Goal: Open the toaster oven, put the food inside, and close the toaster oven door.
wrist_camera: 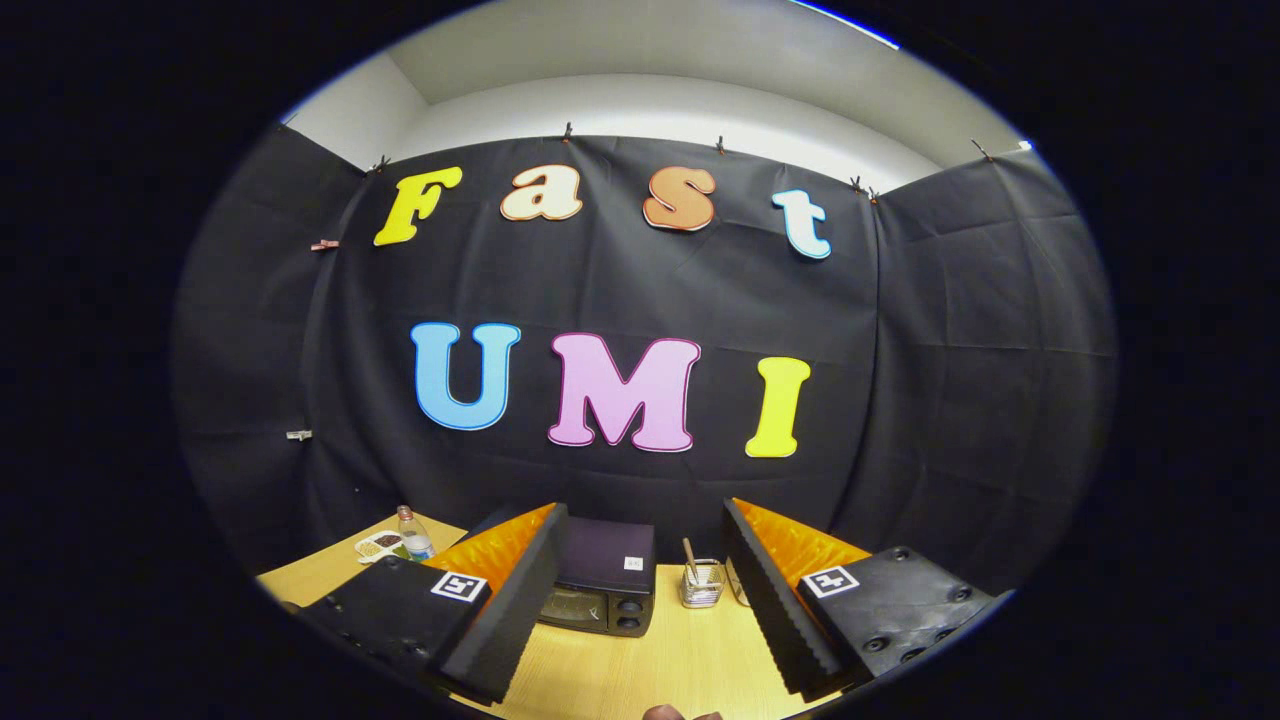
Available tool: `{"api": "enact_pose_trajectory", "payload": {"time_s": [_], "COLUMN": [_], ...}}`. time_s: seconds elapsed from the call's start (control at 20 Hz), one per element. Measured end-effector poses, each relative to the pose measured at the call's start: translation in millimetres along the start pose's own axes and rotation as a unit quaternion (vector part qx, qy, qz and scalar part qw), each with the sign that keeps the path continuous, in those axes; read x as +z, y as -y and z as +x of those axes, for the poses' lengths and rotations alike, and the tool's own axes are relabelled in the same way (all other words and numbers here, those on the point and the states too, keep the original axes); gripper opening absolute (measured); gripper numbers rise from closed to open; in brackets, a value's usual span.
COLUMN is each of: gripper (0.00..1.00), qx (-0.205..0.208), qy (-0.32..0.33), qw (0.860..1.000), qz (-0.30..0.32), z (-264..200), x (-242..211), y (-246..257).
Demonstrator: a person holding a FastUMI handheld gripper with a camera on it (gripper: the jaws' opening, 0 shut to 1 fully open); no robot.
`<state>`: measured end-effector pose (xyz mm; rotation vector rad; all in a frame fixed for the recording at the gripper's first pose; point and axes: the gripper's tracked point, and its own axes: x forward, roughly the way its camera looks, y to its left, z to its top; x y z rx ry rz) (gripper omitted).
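Observation:
A black toaster oven (600, 585) stands on the wooden table (660, 660) beyond my fingers, slightly left of the gap, its glass door shut. My gripper (640, 640) is open, well back from the oven, with nothing between the two black fingers (510, 620) lined with orange. A small brown rounded thing (665, 713), perhaps the food, peeks up at the near table edge between the fingers; too little of it shows to tell.
A wire mesh cup (702, 585) with a brown stick in it stands right of the oven. Far left on the table are a clear bottle (414, 537) and a small white dish (378, 545) with dark bits. Black cloth walls close the table's back.

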<state>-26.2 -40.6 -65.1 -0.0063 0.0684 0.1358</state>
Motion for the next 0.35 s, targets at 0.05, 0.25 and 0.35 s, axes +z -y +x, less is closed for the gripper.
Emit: {"api": "enact_pose_trajectory", "payload": {"time_s": [0.05, 0.25, 0.35], "gripper": [0.98, 0.98, 0.98], "qx": [0.000, -0.002, -0.003], "qy": [0.002, -0.002, -0.007], "qw": [1.000, 1.000, 1.000], "qz": [-0.001, -0.004, -0.001], "z": [-1.8, -5.6, -5.3], "x": [1.0, 0.0, -3.1], "y": [0.1, 0.1, -0.5]}}
